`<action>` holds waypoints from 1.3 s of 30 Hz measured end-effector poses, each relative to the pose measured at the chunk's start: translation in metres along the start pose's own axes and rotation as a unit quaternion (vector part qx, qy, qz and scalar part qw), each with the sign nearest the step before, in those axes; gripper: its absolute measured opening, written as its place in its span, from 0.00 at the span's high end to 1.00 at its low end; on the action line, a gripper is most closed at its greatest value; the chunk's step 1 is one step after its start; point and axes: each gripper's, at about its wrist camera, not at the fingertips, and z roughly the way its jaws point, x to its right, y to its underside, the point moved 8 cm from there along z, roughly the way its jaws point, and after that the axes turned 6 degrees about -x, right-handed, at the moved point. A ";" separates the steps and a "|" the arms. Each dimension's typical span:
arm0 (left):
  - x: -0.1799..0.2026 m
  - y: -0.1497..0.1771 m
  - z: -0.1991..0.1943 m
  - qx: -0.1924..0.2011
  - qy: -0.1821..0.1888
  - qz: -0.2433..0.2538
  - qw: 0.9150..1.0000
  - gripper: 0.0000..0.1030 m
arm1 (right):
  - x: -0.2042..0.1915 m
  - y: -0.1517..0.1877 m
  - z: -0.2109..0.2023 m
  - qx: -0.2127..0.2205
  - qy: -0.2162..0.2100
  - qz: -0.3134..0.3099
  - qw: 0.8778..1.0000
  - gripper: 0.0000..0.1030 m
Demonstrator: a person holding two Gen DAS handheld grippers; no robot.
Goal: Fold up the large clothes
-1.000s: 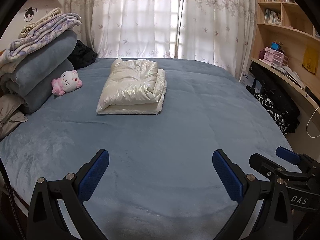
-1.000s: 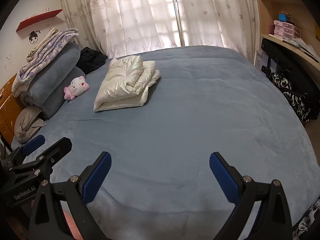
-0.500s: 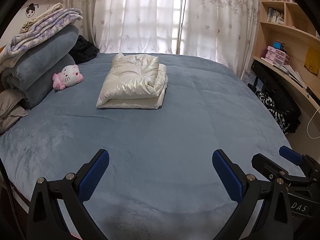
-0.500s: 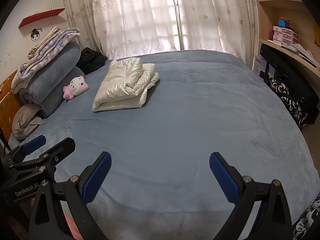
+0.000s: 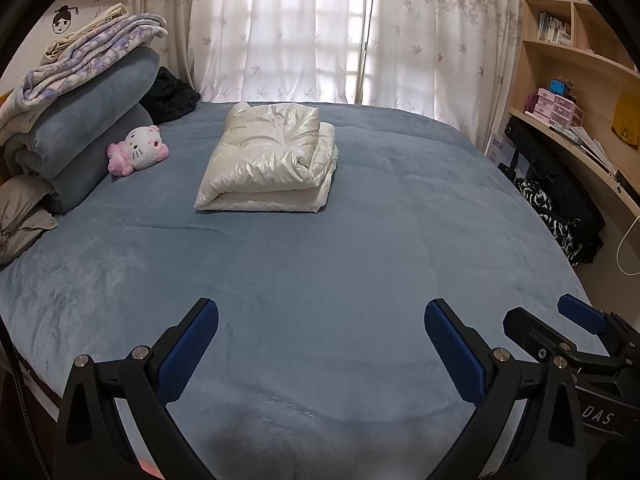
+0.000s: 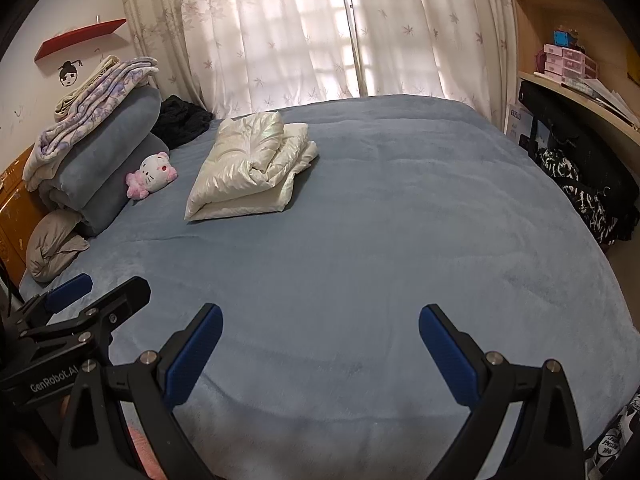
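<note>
right wrist alone shows orange cabinet [image 6: 16, 200]

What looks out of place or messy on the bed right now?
Nothing stands out. The white jacket lies folded on the blue bed cover, its lower layer sticking out a little on one side. Both grippers, left gripper and right gripper, are open and empty.

Left gripper [image 5: 321, 346]: black angular frame, blue textured pads, silver screws. Right gripper [image 6: 320, 350]: identical; white "DAS" lettering showed at 4 o'clock.
</note>
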 end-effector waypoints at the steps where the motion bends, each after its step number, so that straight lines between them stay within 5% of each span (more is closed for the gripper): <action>1: 0.000 0.000 0.000 0.000 0.000 0.000 1.000 0.01 | 0.000 0.000 0.000 0.000 0.000 0.000 1.000 0.04; 39: 0.005 0.003 0.006 -0.002 -0.007 0.014 1.000 0.02 | 0.003 0.006 0.005 -0.002 0.003 0.006 1.000 0.04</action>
